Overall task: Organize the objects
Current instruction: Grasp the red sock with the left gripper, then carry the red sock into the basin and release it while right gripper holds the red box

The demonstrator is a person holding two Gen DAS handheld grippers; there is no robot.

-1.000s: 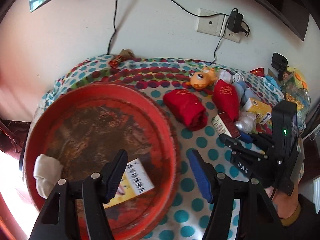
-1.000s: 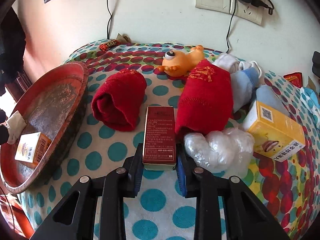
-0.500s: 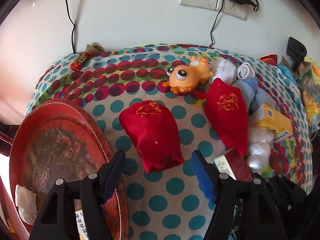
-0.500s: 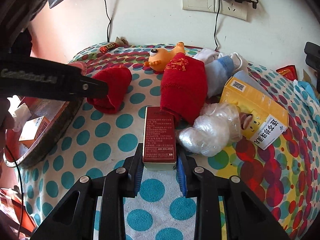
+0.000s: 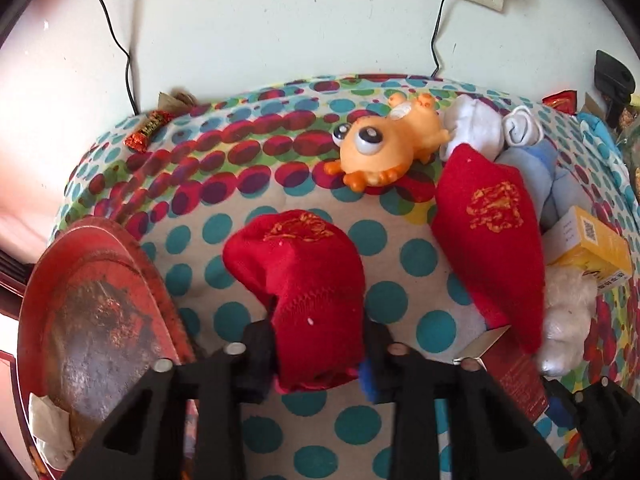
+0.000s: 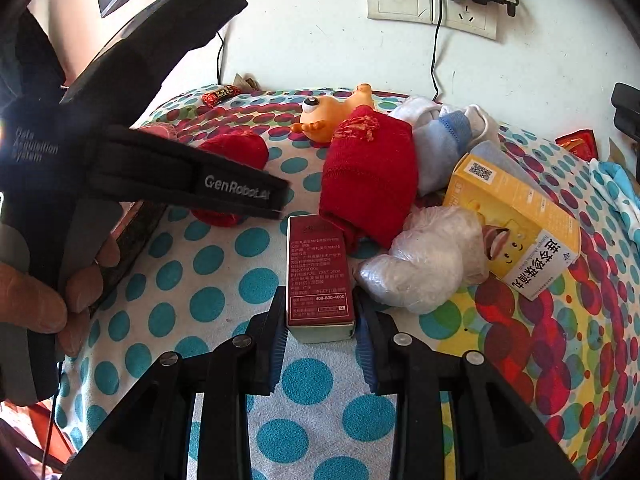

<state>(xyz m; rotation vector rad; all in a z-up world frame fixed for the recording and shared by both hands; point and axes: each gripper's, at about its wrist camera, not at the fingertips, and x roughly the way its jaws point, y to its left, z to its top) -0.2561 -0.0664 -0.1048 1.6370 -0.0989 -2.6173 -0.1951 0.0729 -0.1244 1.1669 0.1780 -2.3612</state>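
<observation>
left gripper [image 5: 318, 354] is squeezing a rolled red sock [image 5: 300, 280] with gold embroidery, beside the red tray [image 5: 156, 280] near the tablecloth's [image 5: 400, 440] left edge; right gripper [image 6: 320, 332] is clamping a dark red box [image 6: 318, 272] mid-cloth.

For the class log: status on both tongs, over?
Left tongs shut on red sock. Right tongs shut on red box. Plastic bag beside box.

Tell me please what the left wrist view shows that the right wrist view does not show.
Only the left wrist view shows the red tray's inside and the left gripper closed on the rolled red sock. Only the right wrist view shows the right gripper gripping the red box. Both show the orange toy, the second red sock and the yellow box.
</observation>
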